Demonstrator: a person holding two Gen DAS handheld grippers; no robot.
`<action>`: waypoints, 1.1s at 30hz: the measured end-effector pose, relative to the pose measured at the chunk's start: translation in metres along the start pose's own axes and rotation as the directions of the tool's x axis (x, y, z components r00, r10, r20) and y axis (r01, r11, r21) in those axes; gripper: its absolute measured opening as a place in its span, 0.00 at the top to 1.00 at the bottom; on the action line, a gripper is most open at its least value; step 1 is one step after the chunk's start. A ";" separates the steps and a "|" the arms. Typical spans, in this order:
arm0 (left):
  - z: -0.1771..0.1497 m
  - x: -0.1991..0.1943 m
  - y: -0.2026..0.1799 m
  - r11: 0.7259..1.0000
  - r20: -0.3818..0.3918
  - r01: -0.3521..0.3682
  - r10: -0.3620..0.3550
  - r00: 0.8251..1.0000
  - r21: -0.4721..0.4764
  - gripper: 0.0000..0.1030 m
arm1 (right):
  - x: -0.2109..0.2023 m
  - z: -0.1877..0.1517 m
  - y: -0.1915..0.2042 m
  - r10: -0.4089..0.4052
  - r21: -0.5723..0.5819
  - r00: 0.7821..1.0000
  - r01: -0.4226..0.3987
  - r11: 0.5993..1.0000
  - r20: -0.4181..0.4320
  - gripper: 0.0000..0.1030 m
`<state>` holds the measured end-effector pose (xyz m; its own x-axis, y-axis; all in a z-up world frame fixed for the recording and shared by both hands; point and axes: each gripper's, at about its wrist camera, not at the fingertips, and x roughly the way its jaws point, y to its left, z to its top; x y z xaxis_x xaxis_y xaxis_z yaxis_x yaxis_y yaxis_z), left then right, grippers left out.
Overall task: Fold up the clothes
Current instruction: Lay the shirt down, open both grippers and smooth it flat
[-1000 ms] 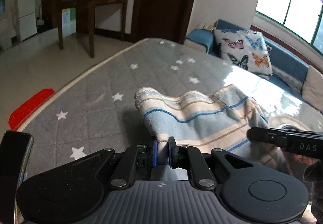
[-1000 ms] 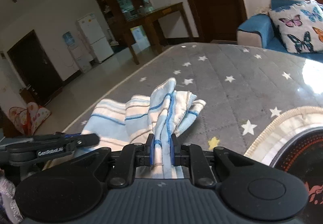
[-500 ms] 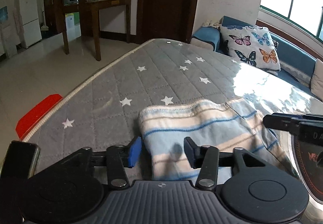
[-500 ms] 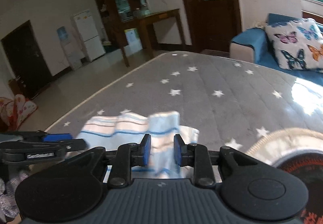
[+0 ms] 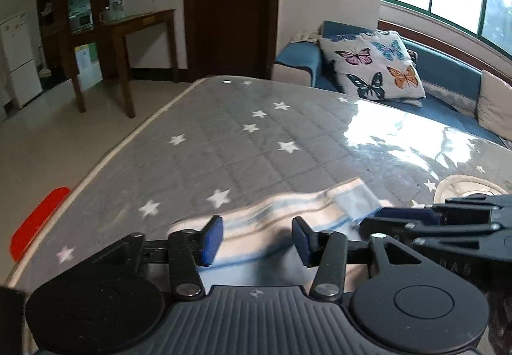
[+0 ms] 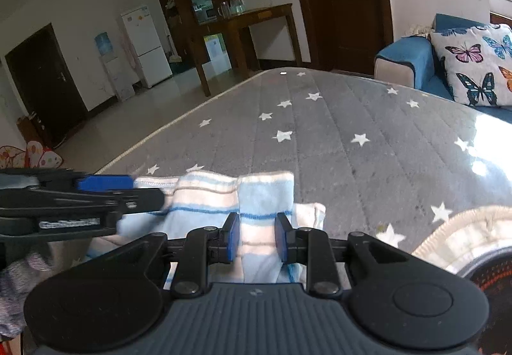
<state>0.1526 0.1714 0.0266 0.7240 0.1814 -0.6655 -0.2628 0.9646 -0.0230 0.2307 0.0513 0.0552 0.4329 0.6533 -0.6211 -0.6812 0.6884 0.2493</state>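
Observation:
A blue, cream and white striped cloth (image 5: 288,211) lies folded and low on the grey star-patterned mattress (image 5: 240,147). My left gripper (image 5: 257,239) hovers over its near edge; its jaws are closing, the blue pads still apart and pressing on nothing, the cloth lying under the gap. In the right wrist view the same cloth (image 6: 208,191) lies ahead on the mattress (image 6: 336,131). My right gripper (image 6: 257,236) is open over its right part, pads narrowly apart and clear of the fabric. Each gripper shows at the other view's edge: the right one (image 5: 400,217), the left one (image 6: 105,191).
A cream-rimmed round mat (image 6: 464,227) lies on the mattress at the right. A blue sofa with a butterfly cushion (image 5: 374,67) stands beyond the far right edge. A wooden table (image 5: 128,25) and tiled floor are to the left; a red object (image 5: 35,223) sits by the left edge.
Both grippers were shut on the raised cloth; both have opened and let it go. The cloth now lies flat on the mattress, and both grippers have drawn back toward its near edge.

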 end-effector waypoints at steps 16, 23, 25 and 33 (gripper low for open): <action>0.005 0.030 -0.016 1.000 -0.042 -0.009 0.010 0.999 0.028 0.60 | 0.000 0.001 -0.001 0.009 -0.017 1.000 -0.009 1.000 0.007 0.77; -0.001 0.011 -0.011 1.000 -0.042 -0.014 0.014 0.999 0.015 0.49 | -0.010 -0.004 0.013 -0.021 -0.086 1.000 0.020 0.996 -0.011 0.77; -0.005 0.005 -0.010 1.000 -0.044 -0.013 0.014 0.999 0.014 0.46 | -0.016 -0.008 0.017 -0.021 -0.093 1.000 0.019 0.995 -0.016 0.77; -0.023 -0.025 -0.009 1.000 -0.032 -0.015 0.015 0.999 0.017 0.26 | -0.049 -0.030 0.035 -0.010 -0.152 0.999 0.005 0.988 -0.036 0.77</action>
<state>0.1218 0.1540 0.0264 0.6990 0.1897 -0.6895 -0.2624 0.9650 -0.0005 0.1682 0.0340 0.0716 0.4180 0.6343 -0.6503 -0.7609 0.6355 0.1308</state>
